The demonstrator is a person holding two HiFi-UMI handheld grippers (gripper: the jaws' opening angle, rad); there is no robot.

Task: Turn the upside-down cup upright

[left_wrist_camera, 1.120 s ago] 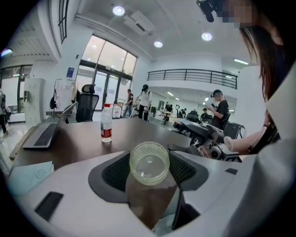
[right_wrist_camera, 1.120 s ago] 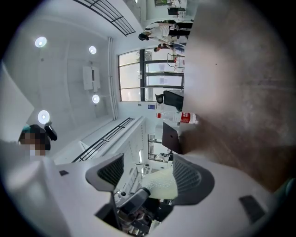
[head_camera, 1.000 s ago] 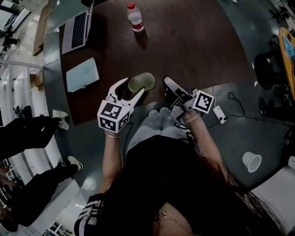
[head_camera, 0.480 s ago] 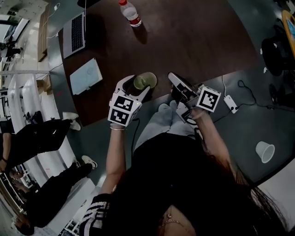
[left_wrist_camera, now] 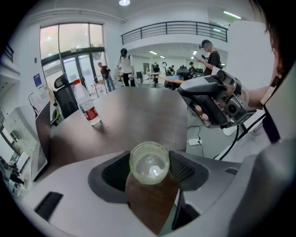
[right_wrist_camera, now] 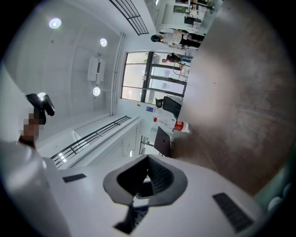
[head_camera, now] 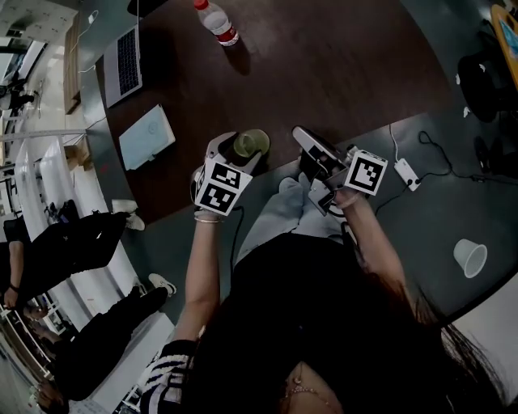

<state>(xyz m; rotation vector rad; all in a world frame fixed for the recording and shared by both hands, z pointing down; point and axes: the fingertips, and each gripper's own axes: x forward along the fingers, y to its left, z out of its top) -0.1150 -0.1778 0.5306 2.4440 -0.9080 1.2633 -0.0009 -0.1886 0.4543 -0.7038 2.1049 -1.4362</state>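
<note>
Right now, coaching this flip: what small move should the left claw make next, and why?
Probably lower the cup onto the table: the left claw grips it over the brown top, and it does not look set down yet.

Cup (head_camera: 252, 143) at near edge of table (head_camera: 348, 73), bottle (head_camera: 215, 20) far behind, laptop (head_camera: 121, 65) and notebook (head_camera: 147, 135) left

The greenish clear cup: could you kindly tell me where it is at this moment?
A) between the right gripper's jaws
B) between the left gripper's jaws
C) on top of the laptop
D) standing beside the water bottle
B: the left gripper view shows the greenish clear cup clamped between the pads of the left gripper, while the right gripper is shut on nothing.
</note>
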